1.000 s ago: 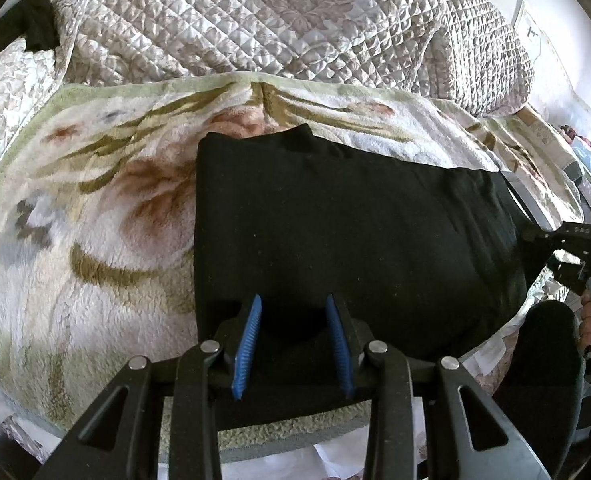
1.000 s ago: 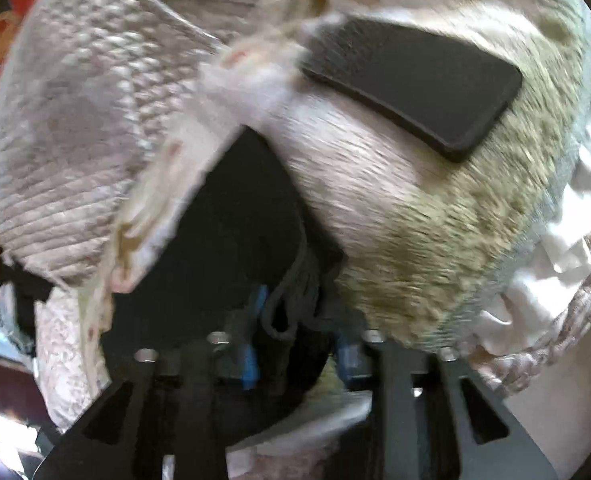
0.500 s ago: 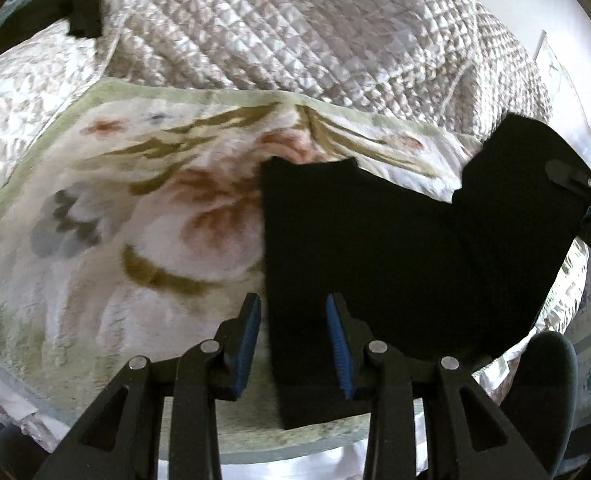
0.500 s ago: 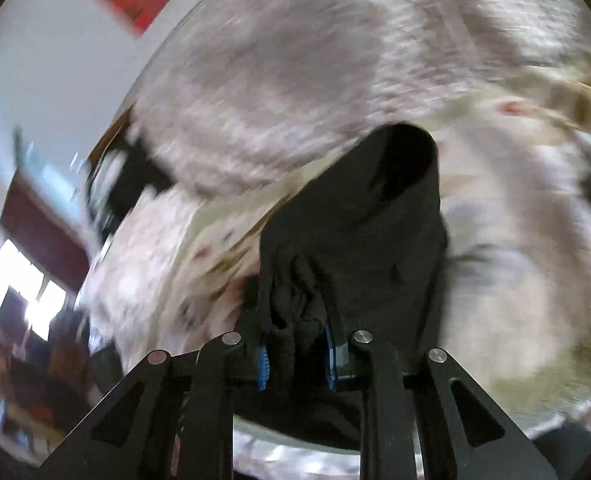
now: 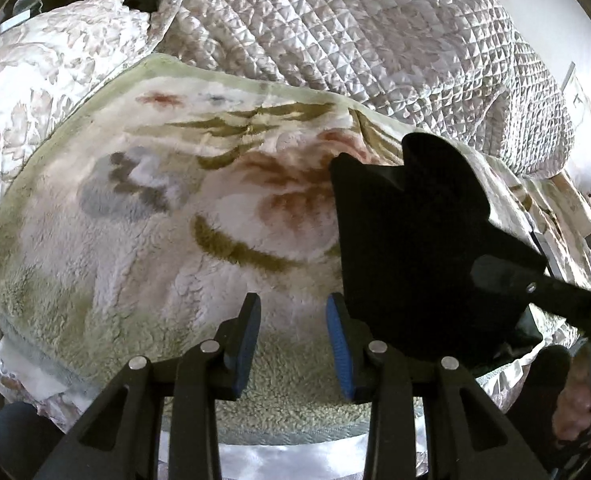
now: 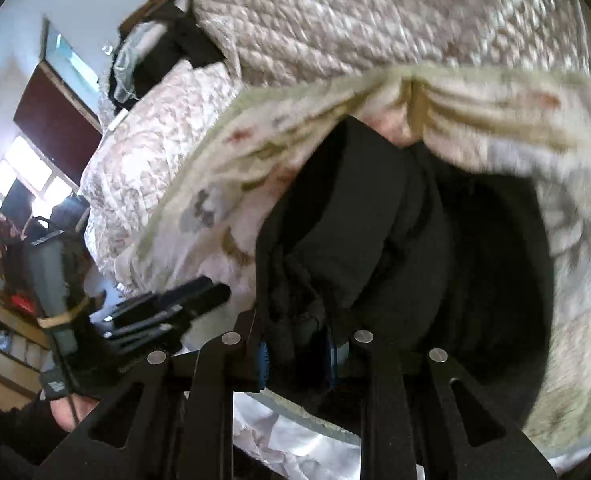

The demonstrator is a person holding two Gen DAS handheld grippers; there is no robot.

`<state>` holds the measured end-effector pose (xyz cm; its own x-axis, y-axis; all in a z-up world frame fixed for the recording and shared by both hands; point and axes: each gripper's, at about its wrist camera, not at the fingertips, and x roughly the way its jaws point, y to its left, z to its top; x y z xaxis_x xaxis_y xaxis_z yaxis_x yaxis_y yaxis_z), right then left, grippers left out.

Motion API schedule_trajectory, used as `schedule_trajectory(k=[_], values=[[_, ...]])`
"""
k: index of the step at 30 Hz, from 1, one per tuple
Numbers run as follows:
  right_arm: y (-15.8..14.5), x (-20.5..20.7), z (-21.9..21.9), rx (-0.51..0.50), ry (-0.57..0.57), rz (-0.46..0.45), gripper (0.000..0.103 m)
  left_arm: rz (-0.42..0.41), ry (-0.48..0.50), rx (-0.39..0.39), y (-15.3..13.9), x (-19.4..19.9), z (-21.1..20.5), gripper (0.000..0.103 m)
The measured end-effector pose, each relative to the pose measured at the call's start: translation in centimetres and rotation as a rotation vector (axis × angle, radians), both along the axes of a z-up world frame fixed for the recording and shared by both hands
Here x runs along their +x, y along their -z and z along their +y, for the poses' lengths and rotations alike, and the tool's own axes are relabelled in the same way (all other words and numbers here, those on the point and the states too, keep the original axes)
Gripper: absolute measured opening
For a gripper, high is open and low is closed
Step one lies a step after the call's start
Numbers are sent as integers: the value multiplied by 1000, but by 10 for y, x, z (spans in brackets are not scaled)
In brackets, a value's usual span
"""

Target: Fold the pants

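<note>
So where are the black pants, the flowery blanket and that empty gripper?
black pants (image 5: 415,248), left wrist view, on the folded cloth's middle.
flowery blanket (image 5: 143,264), left wrist view, on bare fleece.
left gripper (image 5: 293,340), left wrist view, between its open fingertips.

The pants (image 5: 415,240) I work with are matt black cloth, soft and dense. Under them the blanket (image 5: 143,248) is rough, fluffy fleece with a faded flower print. The quilt (image 5: 355,40) behind it is glossy, satin-like stitched fabric. My left gripper (image 5: 293,340) is matt black plastic with ribbed blue pads (image 5: 337,344) and shiny metal pins.
</note>
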<state>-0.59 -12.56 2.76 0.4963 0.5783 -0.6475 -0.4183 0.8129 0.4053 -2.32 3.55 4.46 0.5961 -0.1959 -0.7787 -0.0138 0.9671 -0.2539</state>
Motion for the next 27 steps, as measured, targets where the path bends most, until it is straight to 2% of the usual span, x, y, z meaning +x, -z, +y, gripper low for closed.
schedule_trajectory(k=[2,5,6,7,8,10,13,16,18,20,21,22,23,25,27], values=[[3,1,3,-13,-7,2,21,-2,-1,-5,0,0,1,37],[27,6,15,-54,-22,58,23,-5,-3,-2,-1,-2,4,36],[27,2,17,-68,-24,35,25,-5,-7,-1,-1,-3,6,36],[24,1,18,-64,-23,24,33,-6,-13,0,-1,-3,8,37],[23,0,16,-41,-28,32,45,-5,-17,-1,-1,-3,9,36],[19,-4,13,41,-74,69,51,-4,-22,0,-1,-3,11,36],[6,-18,8,125,-152,39,51,-8,-22,2,-3,-3,11,37],[-2,-28,-11,175,-107,-26,51,-19,-11,5,-7,-2,8,37],[3,-25,-31,173,-9,-40,46,-28,0,6,-11,0,3,36],[21,-17,-45,124,94,-7,24,-37,13,7,-16,2,-2,37],[30,-12,-45,94,113,22,21,-44,22,7,-19,4,-6,37],[42,-7,-43,68,108,75,18,-49,30,8,-22,6,-10,37],[47,-9,-39,88,68,83,18,-55,38,10,-25,7,-13,37],[39,-17,-28,101,-31,56,18,-65,55,14,-31,12,-21,36],[32,-21,-31,134,-54,31,18,-75,74,12,-37,18,-29,36]])
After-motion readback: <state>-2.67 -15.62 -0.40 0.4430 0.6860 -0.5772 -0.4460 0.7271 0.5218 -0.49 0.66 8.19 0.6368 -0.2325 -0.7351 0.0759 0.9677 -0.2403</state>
